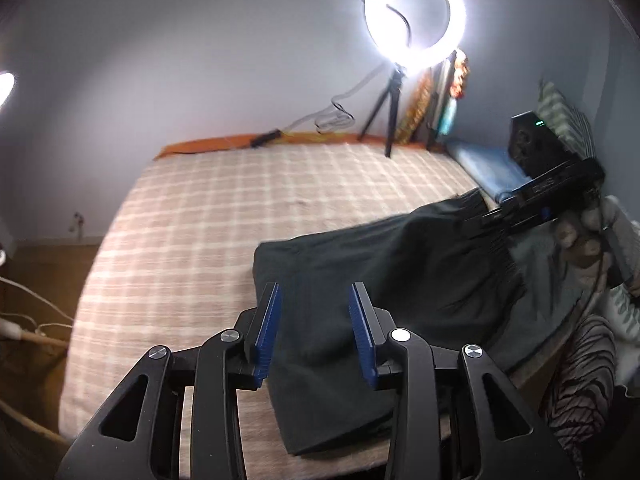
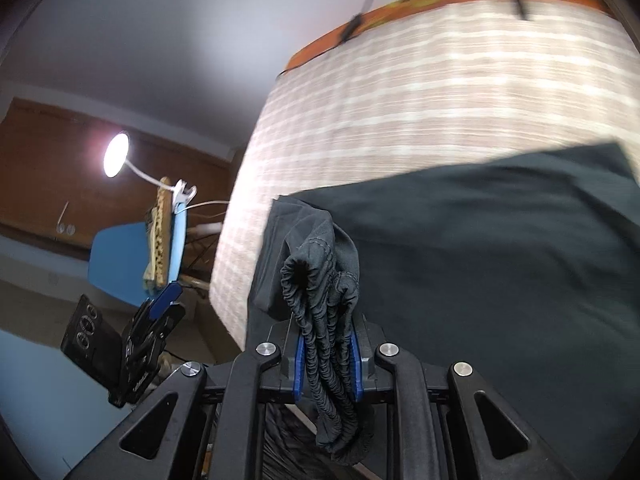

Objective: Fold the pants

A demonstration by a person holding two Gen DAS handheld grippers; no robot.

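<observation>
Dark pants (image 1: 360, 276) lie folded on a bed with a beige checked cover (image 1: 208, 216), near its front right. My left gripper (image 1: 316, 304) is open and empty, its blue pads held above the pants' lower end. My right gripper (image 2: 328, 344) is shut on the bunched elastic waistband (image 2: 320, 280) of the pants (image 2: 480, 248) and lifts it off the bed. In the left wrist view the right gripper (image 1: 492, 216) shows at the right, holding the waistband. In the right wrist view the left gripper (image 2: 160, 304) shows at lower left.
A lit ring light on a tripod (image 1: 416, 20) stands at the bed's far edge with cables (image 1: 332, 116). A blue pillow (image 1: 488, 164) and a black box (image 1: 528, 140) lie at the right. A lamp (image 2: 116, 156) and blue chair (image 2: 120, 252) stand left of the bed.
</observation>
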